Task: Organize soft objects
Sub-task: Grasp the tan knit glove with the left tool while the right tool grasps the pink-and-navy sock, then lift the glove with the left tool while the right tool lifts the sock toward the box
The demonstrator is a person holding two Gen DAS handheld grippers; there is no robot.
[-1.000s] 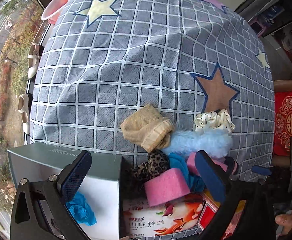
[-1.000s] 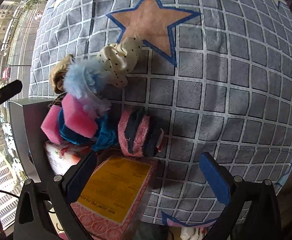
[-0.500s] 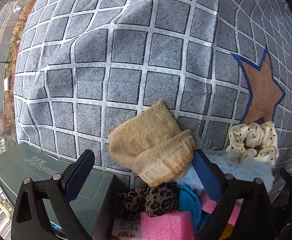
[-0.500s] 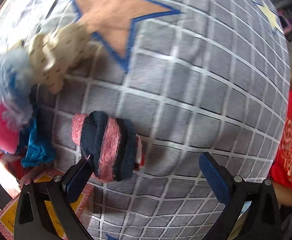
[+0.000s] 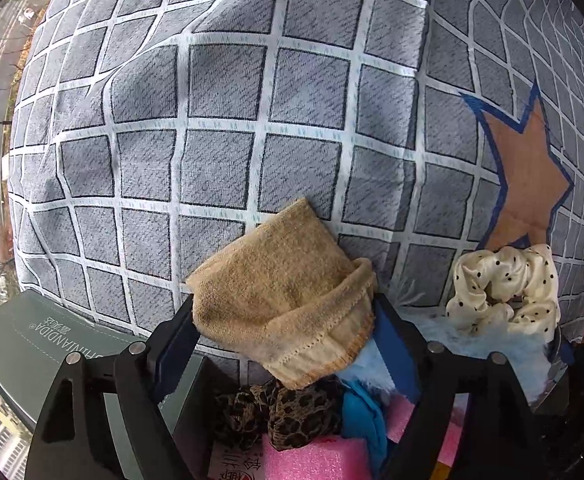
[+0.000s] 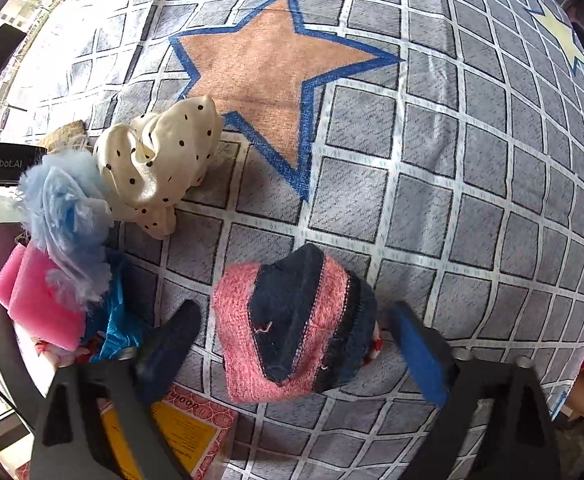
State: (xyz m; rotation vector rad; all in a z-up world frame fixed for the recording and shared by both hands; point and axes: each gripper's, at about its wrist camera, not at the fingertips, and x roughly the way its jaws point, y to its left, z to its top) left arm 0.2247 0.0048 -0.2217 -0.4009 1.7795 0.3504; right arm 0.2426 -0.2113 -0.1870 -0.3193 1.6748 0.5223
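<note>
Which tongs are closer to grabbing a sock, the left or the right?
Left. The left tongs already have both pads against the tan sock. The right tongs sit around the pink and navy sock, but gaps show on both sides.

Daylight enters from the windows at the left edge of both views. In the right wrist view it washes the far left of the checked cloth to near white, and the polka-dot scrunchie casts a soft shadow to its right. The left wrist view is even and sharp. Fisheye distortion bulges the grid and darkens the corners; the right claw looks slightly smeared.
</note>
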